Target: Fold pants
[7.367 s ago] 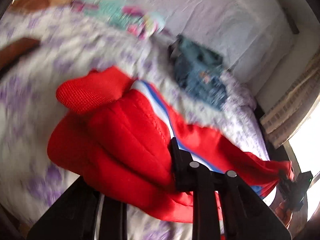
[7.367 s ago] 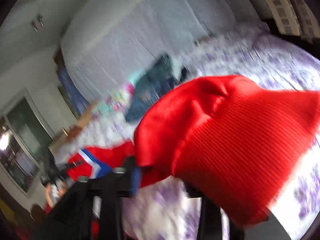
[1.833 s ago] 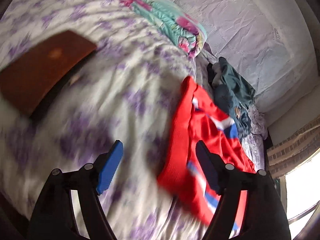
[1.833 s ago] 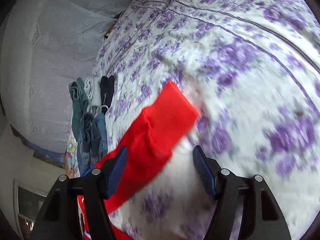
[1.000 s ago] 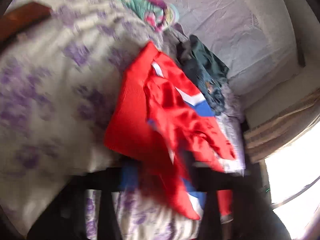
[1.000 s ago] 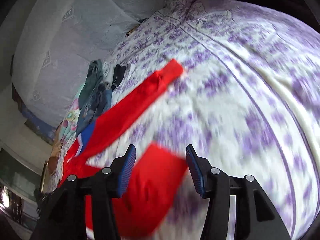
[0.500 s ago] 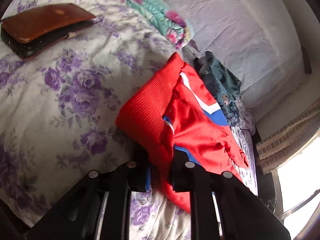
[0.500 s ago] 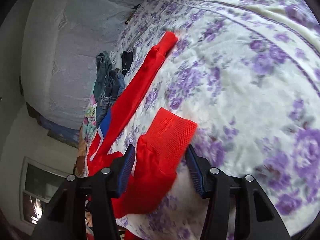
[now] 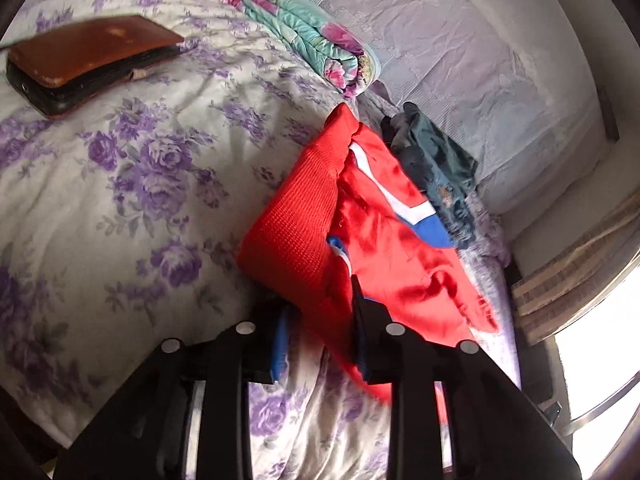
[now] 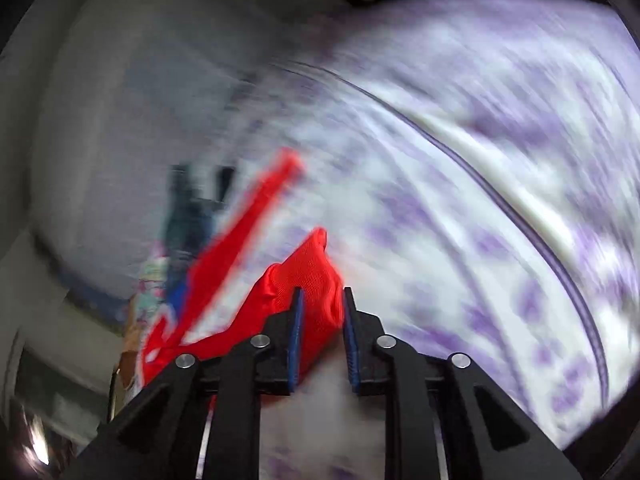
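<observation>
Red track pants with blue and white stripes and a ribbed red waistband lie on a bed with a purple-flowered cover. My left gripper is shut on the near corner of the waistband. In the right wrist view, which is motion-blurred, my right gripper is shut on a red ribbed cuff of one pant leg. The other leg stretches away across the bed.
A brown wallet-like case lies at the far left of the bed. A folded floral blanket and a dark blue-green garment lie along the pale padded headboard. A window is at the right.
My right gripper has closed on the red cuff and is moving fast, blurring its view. My left gripper keeps its hold on the waistband, jaws slightly wider apart around bunched cloth.
</observation>
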